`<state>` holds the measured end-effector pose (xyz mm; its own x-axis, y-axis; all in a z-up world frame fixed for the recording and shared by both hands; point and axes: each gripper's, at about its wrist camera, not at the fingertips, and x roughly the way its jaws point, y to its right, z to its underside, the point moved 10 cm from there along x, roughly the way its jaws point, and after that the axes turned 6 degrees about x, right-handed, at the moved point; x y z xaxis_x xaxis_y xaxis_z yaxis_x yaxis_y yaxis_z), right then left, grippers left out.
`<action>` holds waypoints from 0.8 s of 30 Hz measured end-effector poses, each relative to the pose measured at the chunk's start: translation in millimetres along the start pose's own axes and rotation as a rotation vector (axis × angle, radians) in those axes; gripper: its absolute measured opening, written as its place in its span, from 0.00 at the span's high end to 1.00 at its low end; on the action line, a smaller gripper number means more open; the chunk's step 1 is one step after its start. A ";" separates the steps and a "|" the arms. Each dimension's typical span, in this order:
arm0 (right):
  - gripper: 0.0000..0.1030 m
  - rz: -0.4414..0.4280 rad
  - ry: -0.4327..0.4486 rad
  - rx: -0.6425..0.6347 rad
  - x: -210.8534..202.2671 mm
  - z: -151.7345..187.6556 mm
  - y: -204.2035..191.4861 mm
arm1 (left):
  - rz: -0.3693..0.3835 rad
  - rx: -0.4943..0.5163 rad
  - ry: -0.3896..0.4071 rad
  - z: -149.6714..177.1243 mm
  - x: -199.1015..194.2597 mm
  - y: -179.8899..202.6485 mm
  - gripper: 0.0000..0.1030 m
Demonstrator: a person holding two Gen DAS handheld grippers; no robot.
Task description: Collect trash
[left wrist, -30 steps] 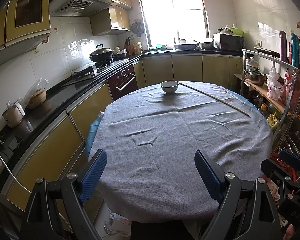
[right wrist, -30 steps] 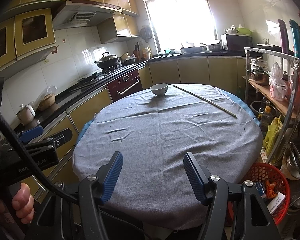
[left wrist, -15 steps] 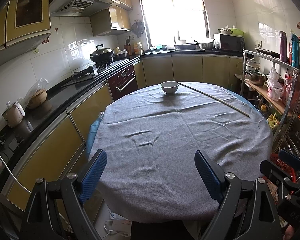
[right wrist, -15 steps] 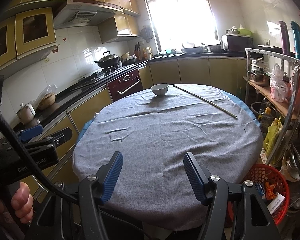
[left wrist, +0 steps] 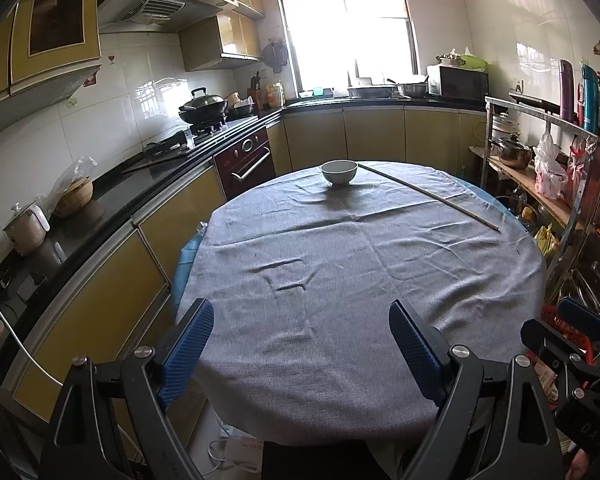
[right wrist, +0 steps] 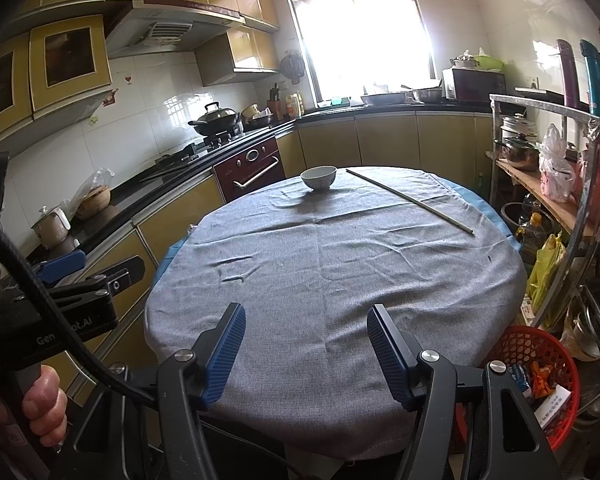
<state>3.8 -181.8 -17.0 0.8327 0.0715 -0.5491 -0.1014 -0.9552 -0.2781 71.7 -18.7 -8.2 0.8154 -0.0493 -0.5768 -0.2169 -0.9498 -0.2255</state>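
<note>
Nothing has moved since the earlier frames: both of your tools sit where they were, and the round table [left wrist: 360,320] looks the same. For the task that means no pickup has begun; you are waiting at the near edge.

Your left gripper [left wrist: 300,346] stands wide with only grey cloth between its blue pads [left wrist: 188,344]. Your right gripper [right wrist: 306,350] stands narrower (about a middling gap), also with nothing in it.

No clear litter shows on the cloth. The likeliest thing to clear, I judge, is the long thin stick [left wrist: 428,196], lying flat on the far right of the table at about 1 o'clock from your left tool. Its long axis runs from 11 o'clock, just beside the white bowl [left wrist: 339,172], toward 4 o'clock at the table's right edge.

The red basket [right wrist: 540,376] sits on the floor at about 4 o'clock of the right view, with wrappers already inside.
</note>
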 end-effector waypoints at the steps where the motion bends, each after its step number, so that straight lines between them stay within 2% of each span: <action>1: 0.35 0.000 0.000 0.000 0.2 0.5 0.7 | 0.000 0.001 0.000 0.2 0.0 0.2 0.13; 24: 0.35 0.003 -0.006 0.006 2.1 4.1 5.1 | 0.003 0.002 -0.008 2.0 1.5 -0.1 0.13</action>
<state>2.8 -185.3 -22.9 0.8289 0.0708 -0.5549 -0.1067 -0.9537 -0.2811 71.8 -18.1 -10.6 0.8102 -0.0499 -0.5840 -0.2208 -0.9489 -0.2253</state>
